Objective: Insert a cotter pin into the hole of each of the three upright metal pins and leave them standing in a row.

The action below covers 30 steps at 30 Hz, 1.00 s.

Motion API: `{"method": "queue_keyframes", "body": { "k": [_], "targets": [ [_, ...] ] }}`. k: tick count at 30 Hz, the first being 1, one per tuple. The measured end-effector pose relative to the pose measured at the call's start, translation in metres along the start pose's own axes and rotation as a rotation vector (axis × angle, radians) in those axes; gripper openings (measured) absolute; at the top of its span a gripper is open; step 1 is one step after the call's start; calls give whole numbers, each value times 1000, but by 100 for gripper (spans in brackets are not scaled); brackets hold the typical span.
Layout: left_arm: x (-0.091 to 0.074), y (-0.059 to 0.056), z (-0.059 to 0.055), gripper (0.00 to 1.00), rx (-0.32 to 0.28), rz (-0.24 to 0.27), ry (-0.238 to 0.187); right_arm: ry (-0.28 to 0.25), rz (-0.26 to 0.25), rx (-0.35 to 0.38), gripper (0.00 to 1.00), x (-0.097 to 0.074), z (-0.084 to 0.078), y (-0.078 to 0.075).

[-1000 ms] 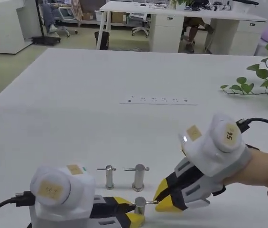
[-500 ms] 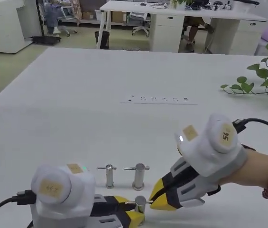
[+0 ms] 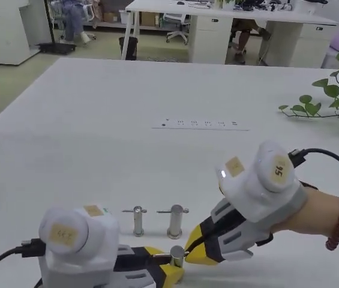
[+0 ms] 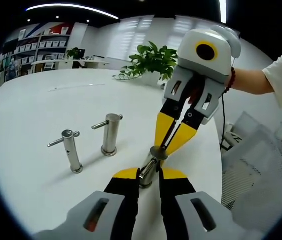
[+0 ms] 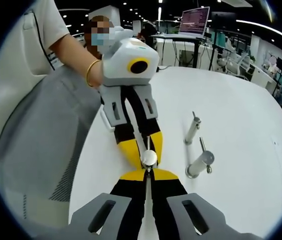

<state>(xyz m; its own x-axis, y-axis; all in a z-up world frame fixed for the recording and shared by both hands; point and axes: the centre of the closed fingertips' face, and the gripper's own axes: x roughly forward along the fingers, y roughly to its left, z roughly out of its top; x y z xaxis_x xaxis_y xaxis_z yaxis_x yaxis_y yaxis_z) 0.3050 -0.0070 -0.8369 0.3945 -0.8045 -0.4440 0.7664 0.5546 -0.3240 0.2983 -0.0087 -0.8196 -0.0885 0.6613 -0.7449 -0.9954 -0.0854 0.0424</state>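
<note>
Your left gripper (image 3: pixel 170 264) is clamped on the third metal pin (image 3: pixel 177 257), which stands on the white table (image 3: pixel 97 150) right at its jaw tips. Your right gripper (image 3: pixel 192 252) has its jaws pressed together, tips touching that pin's head; whatever they pinch is too small to make out. Just beyond the left gripper stand a slimmer metal pin (image 3: pixel 138 223) and a thicker one (image 3: pixel 176 224), each with a cotter pin (image 3: pixel 129 211) through its top.

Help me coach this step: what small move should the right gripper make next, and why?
Probably ease the right gripper a little toward the third pin, pushing its cotter pin through the hole. The left gripper clamps that pin, the right tips sit at its head, and the other two pins already carry theirs.
</note>
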Motion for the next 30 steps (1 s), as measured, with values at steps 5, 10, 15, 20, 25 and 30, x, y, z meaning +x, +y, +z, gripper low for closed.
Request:
{"method": "queue_keyframes", "body": {
  "k": [5,10,15,20,25,30],
  "targets": [
    [1,0,-1,14,5,4,5,-6,-2,33,5,0,0,0],
    [-2,3,1,19,15,18,4,-26,-7,65,11,1,2,1],
    [-7,6,1,24,36,28,10,-35,-19,71,16,3,3,1],
    [-13,3,4,31,64,26,13,-52,-21,79,17,7,7,1],
    [-19,2,3,37,109,21,32,-63,-27,82,17,12,10,1],
    [-22,0,2,39,125,20,33,-77,-32,93,16,15,12,0]
  ]
}}
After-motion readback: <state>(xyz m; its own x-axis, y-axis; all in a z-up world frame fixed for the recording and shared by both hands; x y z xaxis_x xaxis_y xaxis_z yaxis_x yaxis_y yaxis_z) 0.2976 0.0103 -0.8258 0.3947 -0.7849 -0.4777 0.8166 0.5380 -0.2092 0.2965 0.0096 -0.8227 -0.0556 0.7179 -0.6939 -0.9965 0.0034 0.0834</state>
